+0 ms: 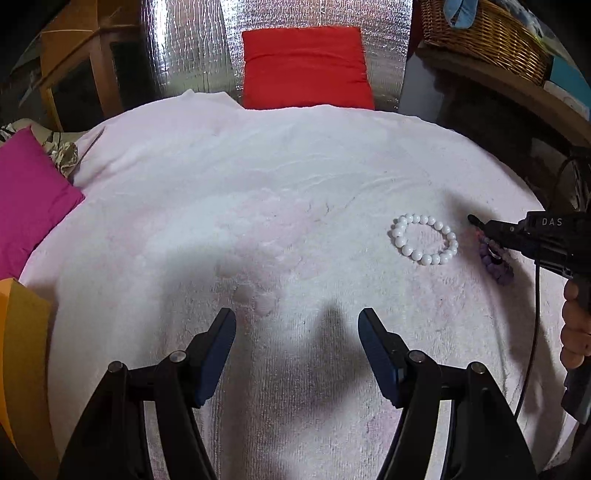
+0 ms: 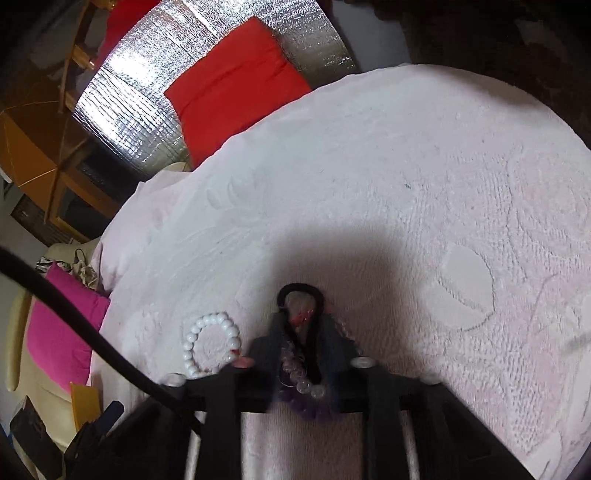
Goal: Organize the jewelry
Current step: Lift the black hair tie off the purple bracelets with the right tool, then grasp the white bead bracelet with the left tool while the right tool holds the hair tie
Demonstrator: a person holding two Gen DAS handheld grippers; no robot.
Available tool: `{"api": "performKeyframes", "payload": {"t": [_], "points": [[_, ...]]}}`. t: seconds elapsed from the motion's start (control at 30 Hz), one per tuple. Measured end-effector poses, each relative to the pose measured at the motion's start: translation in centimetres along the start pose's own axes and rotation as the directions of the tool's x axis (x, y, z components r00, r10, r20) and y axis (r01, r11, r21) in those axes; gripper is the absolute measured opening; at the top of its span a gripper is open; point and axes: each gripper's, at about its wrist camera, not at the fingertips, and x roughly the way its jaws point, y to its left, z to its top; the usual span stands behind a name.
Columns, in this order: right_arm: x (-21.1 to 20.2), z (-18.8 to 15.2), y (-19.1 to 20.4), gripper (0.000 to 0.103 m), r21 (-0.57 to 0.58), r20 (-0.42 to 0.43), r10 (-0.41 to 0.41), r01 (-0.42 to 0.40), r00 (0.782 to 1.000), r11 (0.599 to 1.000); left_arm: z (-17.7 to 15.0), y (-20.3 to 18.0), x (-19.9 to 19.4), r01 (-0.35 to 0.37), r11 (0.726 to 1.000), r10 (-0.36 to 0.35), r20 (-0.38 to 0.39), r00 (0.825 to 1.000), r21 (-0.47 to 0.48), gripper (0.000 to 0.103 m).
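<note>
A white bead bracelet (image 1: 423,239) lies flat on the white towel (image 1: 258,177); it also shows in the right wrist view (image 2: 207,339). My left gripper (image 1: 296,325) hovers open and empty over the towel, left of and nearer than the bracelet. My right gripper (image 2: 301,325) is closed on a black cord loop (image 2: 301,291) with clear and purple beads (image 2: 306,387) between its fingers. In the left wrist view the right gripper (image 1: 476,223) comes in from the right, just right of the white bracelet, with the purple beads (image 1: 496,264) under it.
A red cushion (image 1: 304,68) lies beyond the towel's far edge against silver foil. A magenta cushion (image 1: 29,192) sits at the left edge. A wicker basket (image 1: 484,33) stands on a shelf at the back right. A black cable (image 2: 92,332) crosses at left.
</note>
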Motion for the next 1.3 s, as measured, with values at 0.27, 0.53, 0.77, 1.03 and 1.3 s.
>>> {"api": "performKeyframes", "payload": {"t": [0.27, 0.53, 0.77, 1.03, 1.3], "points": [[-3.0, 0.2, -1.4, 0.006, 0.044, 0.118, -0.002, -0.003, 0.993, 0.999, -0.1, -1.1, 0.0, 0.018, 0.999, -0.019, 0.037, 0.999, 0.034, 0.069], [-5.7, 0.2, -4.8, 0.006, 0.102, 0.129, -0.017, 0.004, 0.991, 0.995, 1.0, -4.0, 0.1, 0.113, 0.99, -0.12, 0.088, 0.989, 0.08, 0.069], [-5.7, -0.4, -7.9, 0.006, 0.146, 0.069, -0.024, 0.014, 0.997, 0.989, 3.0, -5.0, 2.1, 0.118, 0.992, -0.123, 0.093, 0.988, 0.053, 0.07], [-5.0, -0.9, -8.3, 0.006, 0.145, 0.025, -0.017, 0.013, 1.0, 0.989, 5.1, -4.9, 5.3, 0.208, 0.978, -0.208, 0.021, 0.978, -0.019, 0.07], [-3.6, -1.2, -7.5, 0.006, 0.123, -0.008, -0.023, 0.024, 1.0, 0.992, 5.6, -6.0, 7.0, 0.227, 0.972, -0.228, 0.006, 0.974, 0.065, 0.054]]}}
